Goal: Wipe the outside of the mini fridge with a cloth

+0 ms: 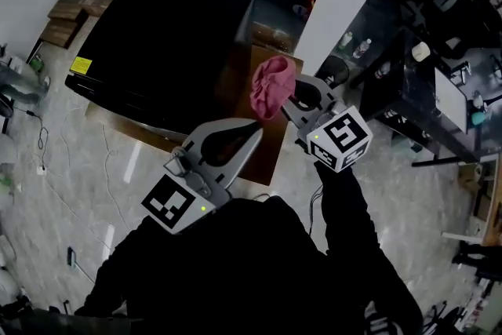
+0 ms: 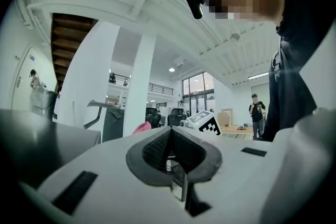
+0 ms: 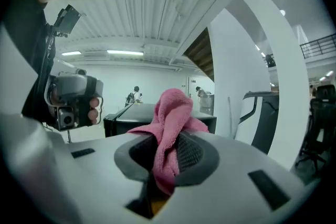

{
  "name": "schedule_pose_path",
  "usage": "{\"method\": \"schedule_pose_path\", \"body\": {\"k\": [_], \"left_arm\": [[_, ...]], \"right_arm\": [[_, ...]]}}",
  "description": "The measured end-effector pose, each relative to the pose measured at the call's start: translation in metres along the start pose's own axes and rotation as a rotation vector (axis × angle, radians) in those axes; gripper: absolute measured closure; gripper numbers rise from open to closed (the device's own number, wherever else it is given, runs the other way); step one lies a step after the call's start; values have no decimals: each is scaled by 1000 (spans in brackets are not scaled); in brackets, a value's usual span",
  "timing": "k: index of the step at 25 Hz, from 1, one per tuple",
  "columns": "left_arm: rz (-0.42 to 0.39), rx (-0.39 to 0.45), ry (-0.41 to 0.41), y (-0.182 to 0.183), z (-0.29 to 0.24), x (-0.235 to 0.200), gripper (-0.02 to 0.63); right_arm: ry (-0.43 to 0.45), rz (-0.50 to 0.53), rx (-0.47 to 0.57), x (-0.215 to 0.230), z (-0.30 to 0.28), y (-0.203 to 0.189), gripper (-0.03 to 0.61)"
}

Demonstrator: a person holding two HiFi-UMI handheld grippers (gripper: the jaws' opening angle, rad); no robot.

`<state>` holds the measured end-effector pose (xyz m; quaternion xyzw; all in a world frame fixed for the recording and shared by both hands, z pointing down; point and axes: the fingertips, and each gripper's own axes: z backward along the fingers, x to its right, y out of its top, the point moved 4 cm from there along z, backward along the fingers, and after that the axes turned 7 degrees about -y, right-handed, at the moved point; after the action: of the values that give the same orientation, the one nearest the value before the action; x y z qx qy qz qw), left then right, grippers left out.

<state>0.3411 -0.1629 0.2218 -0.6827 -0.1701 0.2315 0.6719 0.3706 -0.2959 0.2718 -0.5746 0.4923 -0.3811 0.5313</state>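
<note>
In the head view, the black mini fridge (image 1: 165,51) stands on a low brown board (image 1: 271,141) ahead of us. Our right gripper (image 1: 296,100) is raised just beside its near right corner, with the pink cloth (image 1: 272,86) bunched up from its tip, and our left gripper (image 1: 249,131) is held lower, near that corner and touching nothing. In the left gripper view, the left gripper (image 2: 170,131) has its jaws brought together with nothing between them, and a corner of the cloth (image 2: 143,127) peeps over its body. In the right gripper view, the right gripper (image 3: 167,157) is clenched on the cloth (image 3: 168,123), which is pinched at a gathered fold with a loose lobe standing above the jaws; the fridge (image 3: 131,115) lies beyond. We judge the cloth light, soft and limp, likely to crumple or drag free under a hard rub, so the hold at the bunched middle suits it. The fridge looks rigid, smooth and probably heavy enough to take pressure.
</note>
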Motion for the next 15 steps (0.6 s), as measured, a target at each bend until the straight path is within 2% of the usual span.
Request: {"method": "schedule_pose_path", "body": {"k": [5,7,9,12,15], "left_arm": [[-92,45,26,51,50,-40,609],[-141,105,38,75,63,-67,609],[-196,152,69,101,81,-97,609],[-278,164,132,128,116,-139,609],[-249,146,109,132,130,-173,609]], "right_arm": [[-38,86,-106,-11,-40,41,514],[-63,148,-152,-3,-63,62,514],[-85,213,-211,5,-95,85,514],[-106,261,-311,7,-152,101,514],[-129,290,-424,22,-203,98,514]]}}
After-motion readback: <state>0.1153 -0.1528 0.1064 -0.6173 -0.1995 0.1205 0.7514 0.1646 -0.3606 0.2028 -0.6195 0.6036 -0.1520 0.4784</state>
